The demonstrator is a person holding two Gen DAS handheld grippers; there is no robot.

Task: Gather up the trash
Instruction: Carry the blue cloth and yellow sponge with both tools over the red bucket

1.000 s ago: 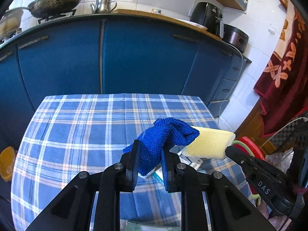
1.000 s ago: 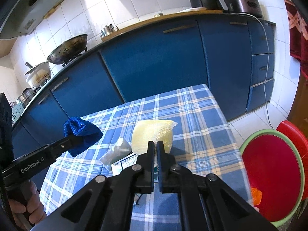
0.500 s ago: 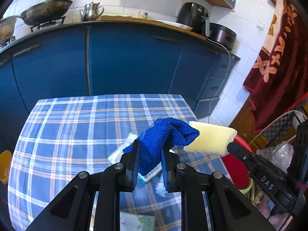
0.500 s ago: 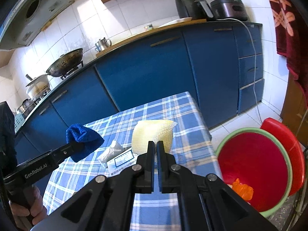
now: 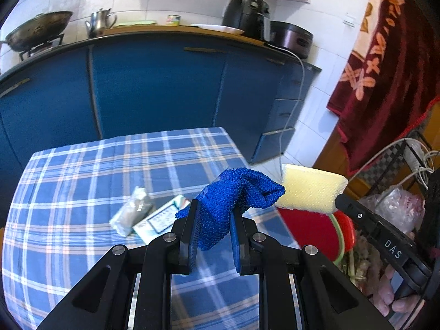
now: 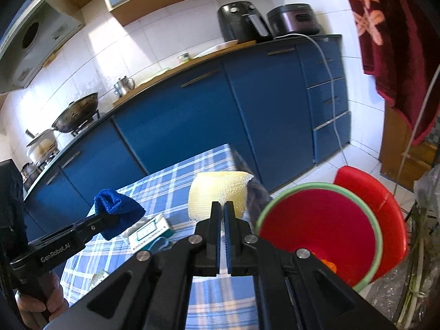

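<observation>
Both tongs have swung off the bench toward the red bin. Left tongs grip the blue cloth; right tongs pinch the sponge, near the bin rim. Release appears imminent; wrappers remain on the bench.

Left gripper clamps blue cloth beside yellow sponge.

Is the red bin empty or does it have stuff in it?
Not empty: the red bin has an orange scrap at its bottom; the fingers hide the rest.
</observation>
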